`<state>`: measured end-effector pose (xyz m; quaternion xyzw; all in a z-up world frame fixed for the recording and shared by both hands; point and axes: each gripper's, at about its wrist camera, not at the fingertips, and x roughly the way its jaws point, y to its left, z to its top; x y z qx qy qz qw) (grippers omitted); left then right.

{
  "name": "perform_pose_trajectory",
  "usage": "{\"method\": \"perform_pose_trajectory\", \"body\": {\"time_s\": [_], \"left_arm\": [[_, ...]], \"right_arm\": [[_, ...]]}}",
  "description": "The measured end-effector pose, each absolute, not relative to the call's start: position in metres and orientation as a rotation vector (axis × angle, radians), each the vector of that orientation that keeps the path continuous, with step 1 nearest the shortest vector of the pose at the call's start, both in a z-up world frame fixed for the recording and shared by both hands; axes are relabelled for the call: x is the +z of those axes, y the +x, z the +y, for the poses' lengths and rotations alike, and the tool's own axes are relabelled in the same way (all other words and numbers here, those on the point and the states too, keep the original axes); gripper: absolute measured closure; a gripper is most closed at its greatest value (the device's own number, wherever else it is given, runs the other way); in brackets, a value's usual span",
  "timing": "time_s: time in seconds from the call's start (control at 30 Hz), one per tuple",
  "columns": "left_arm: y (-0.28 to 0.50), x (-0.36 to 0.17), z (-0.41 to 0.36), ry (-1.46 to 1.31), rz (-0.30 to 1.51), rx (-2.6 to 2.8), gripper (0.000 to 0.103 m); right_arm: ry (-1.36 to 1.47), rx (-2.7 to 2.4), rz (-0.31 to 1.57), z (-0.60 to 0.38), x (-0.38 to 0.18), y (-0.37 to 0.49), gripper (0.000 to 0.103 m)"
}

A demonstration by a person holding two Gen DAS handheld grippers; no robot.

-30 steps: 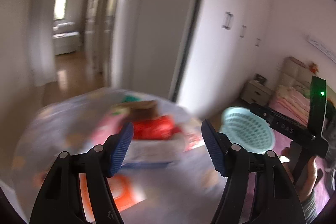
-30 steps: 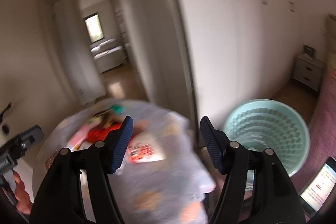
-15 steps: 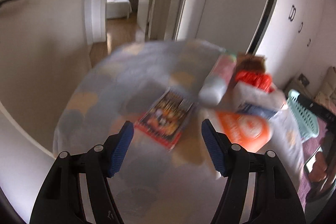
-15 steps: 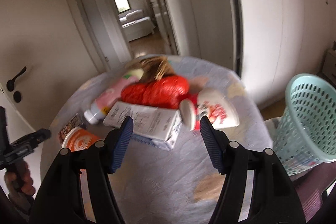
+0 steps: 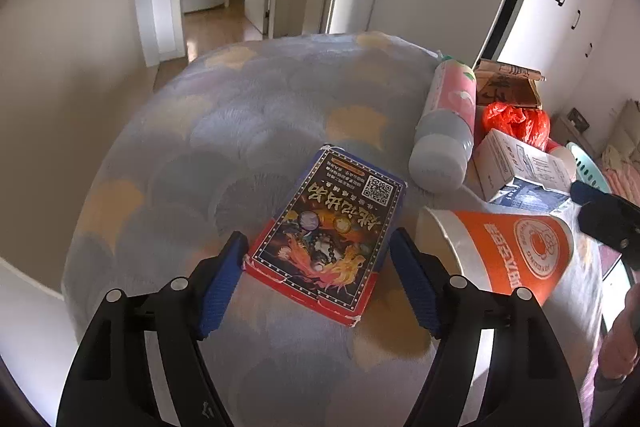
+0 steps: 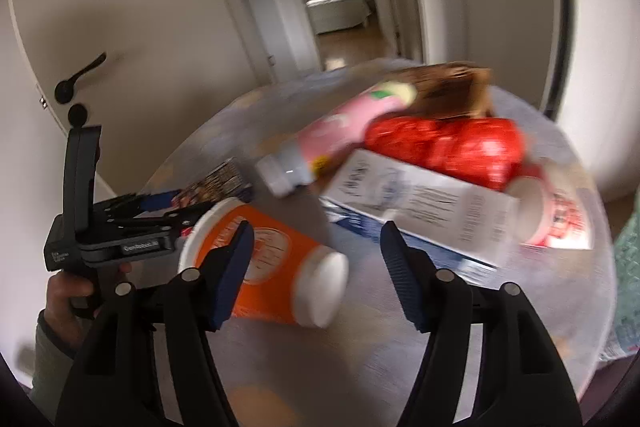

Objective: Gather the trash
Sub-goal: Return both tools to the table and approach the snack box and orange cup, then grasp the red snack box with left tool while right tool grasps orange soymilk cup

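Since a second ago both my hands have swung down from the wardrobe wall toward the round bench [image 5: 240,115] with its blue-grey patterned cloth, and the trash now fills both views.

My left gripper [image 5: 316,279] hangs over the flat red-and-blue printed cardboard box [image 5: 326,227] — its fingers [image 5: 222,287] are spread and opening wider, one either side of the box's near end; whether the left pad touches its corner I cannot tell.

My right gripper [image 6: 316,271] has its fingers [image 6: 230,275] apart but closing. The orange-and-white paper cup [image 6: 264,255] lies on its side with its narrow white base between them; the pads do not press it. Its open mouth faces the left gripper [image 6: 152,211].

Behind it lie the rest: a pink plastic bottle with a grey cap [image 5: 448,131] on its side, a white-and-blue carton [image 6: 416,203], a crumpled red plastic bag [image 6: 444,147], a brown cardboard box [image 6: 452,95] and a white tub with red print [image 6: 556,211], tipped over. What these hold I cannot tell.

The pale green perforated plastic basket [image 5: 588,163] shows only a rim beyond the bench's far right edge.
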<state>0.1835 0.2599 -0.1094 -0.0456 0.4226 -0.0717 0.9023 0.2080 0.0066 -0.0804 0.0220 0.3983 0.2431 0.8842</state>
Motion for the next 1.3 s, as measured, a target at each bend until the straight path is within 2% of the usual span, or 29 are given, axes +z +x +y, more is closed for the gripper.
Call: {"method": "perform_pose_trajectory", "body": {"time_s": [0.03,0.1,0.27,0.3,0.4,0.53,0.57,0.6,0.63,0.67,0.7,0.77,1.13,1.3], "left_arm": [[0.183,-0.109,0.261,-0.096,0.873,-0.151,0.032],[0.181,-0.112,0.26,-0.088,0.869,-0.154,0.034],[0.171,-0.109,0.261,-0.113,0.863,-0.141,0.04],[0.17,-0.109,0.262,-0.129,0.857,-0.132,0.053],[0.163,-0.104,0.271,-0.205,0.837,-0.132,0.072],[0.157,-0.103,0.269,-0.199,0.817,-0.15,0.069],[0.158,-0.103,0.267,-0.203,0.816,-0.158,0.059],[0.16,-0.104,0.266,-0.206,0.817,-0.162,0.043],[0.161,-0.104,0.265,-0.205,0.817,-0.16,0.037],[0.162,-0.104,0.264,-0.203,0.816,-0.164,0.033],[0.165,-0.105,0.263,-0.202,0.82,-0.178,0.033],[0.171,-0.106,0.262,-0.198,0.841,-0.182,0.033],[0.19,-0.111,0.263,-0.169,0.902,-0.185,0.034],[0.191,-0.11,0.261,-0.16,0.915,-0.189,0.033]], "right_arm": [[0.031,0.518,0.845,0.015,-0.084,0.212,0.049],[0.012,0.541,0.883,0.027,-0.093,0.218,0.063],[0.018,0.568,0.898,0.029,-0.095,0.215,0.063],[0.022,0.571,0.904,0.028,-0.095,0.213,0.063],[0.016,0.573,0.923,0.025,-0.094,0.199,0.063],[-0.028,0.596,0.929,0.028,-0.093,0.174,0.063],[-0.033,0.61,0.933,0.029,-0.093,0.169,0.063],[-0.04,0.637,0.941,0.031,-0.094,0.162,0.062],[-0.046,0.652,0.943,0.032,-0.095,0.158,0.062],[-0.055,0.663,0.941,0.034,-0.095,0.155,0.054],[-0.064,0.667,0.934,0.035,-0.096,0.152,0.04],[-0.078,0.658,0.906,0.035,-0.096,0.149,0.031],[-0.114,0.734,0.974,0.068,-0.123,0.17,0.031],[-0.11,0.738,0.954,0.058,-0.119,0.161,0.042]]}}
